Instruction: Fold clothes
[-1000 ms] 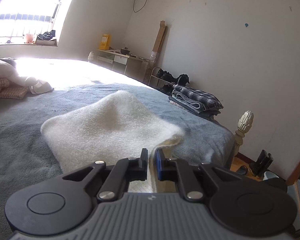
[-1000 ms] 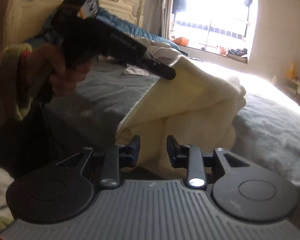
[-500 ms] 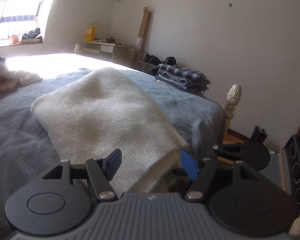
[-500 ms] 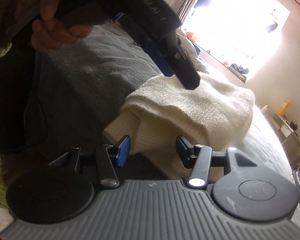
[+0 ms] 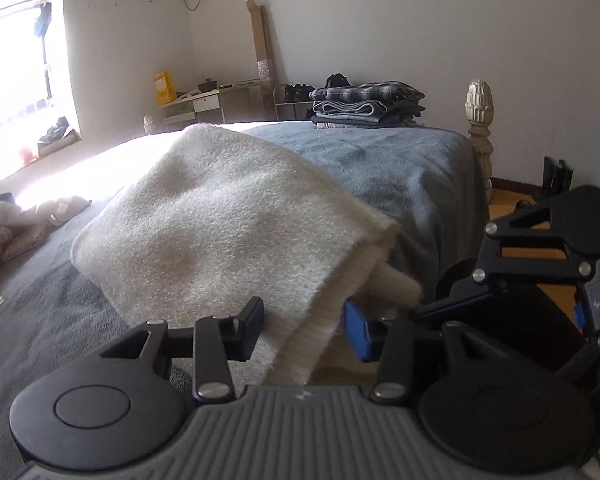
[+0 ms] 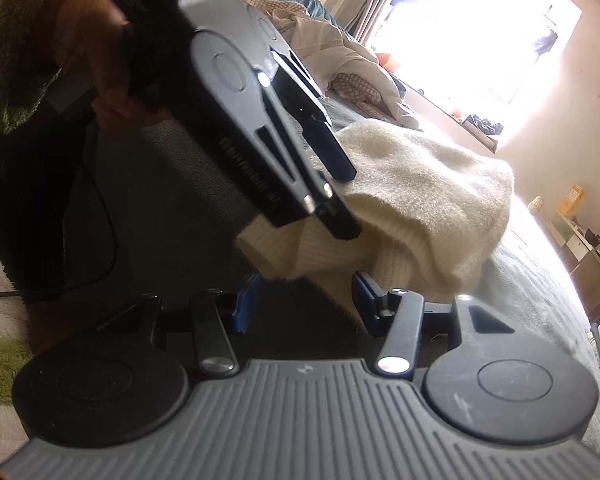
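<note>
A cream knit sweater point(image 5: 220, 232) lies folded in a thick bundle on the grey bed cover point(image 5: 400, 168). My left gripper point(image 5: 304, 330) straddles its near corner. Its jaws are closing with the ribbed hem between them, and a small gap still shows at the blue pad. In the right wrist view the left gripper point(image 6: 350, 202) comes in from the upper left, one finger above the sweater point(image 6: 428, 192) and one at its edge. My right gripper point(image 6: 306, 300) stands open just short of the hem, with nothing between its pads.
A stack of folded dark clothes point(image 5: 368, 106) sits at the bed's far corner beside a carved bedpost point(image 5: 479, 120). Loose bedding and garments point(image 5: 4, 232) lie at the left. A person's hand point(image 6: 108, 64) holds the left gripper, and a cable trails below it.
The left gripper let go of the sweater, opened wide, sank, and has narrowed again around the hem. The sweater settled onto the bed. The right gripper opened wider and rolled.
</note>
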`<state>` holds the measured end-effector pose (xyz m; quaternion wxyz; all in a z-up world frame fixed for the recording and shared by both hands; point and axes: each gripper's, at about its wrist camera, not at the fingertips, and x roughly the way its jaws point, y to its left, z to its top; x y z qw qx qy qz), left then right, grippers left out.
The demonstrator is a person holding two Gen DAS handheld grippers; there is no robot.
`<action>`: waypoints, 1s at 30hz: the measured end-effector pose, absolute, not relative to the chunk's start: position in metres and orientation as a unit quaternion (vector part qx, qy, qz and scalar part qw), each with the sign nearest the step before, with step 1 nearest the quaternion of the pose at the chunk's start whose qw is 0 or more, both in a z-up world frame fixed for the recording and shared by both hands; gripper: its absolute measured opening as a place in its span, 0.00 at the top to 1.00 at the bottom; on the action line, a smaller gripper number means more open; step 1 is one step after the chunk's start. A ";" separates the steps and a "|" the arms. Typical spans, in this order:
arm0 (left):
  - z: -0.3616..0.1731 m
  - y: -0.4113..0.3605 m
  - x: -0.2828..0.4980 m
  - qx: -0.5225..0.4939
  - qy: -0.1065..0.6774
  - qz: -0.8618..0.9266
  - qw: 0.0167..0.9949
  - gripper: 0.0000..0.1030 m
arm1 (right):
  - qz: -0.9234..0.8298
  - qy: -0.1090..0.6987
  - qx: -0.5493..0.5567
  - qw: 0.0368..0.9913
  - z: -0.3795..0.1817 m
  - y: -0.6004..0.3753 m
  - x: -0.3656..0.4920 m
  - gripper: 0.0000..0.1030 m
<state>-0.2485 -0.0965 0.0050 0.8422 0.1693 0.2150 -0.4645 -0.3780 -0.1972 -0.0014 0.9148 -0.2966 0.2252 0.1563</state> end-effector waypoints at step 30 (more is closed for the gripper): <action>0.019 -0.059 -0.201 0.005 0.297 -0.497 0.816 0.71 | 0.097 0.118 -0.465 0.872 0.000 -0.151 -0.409 0.90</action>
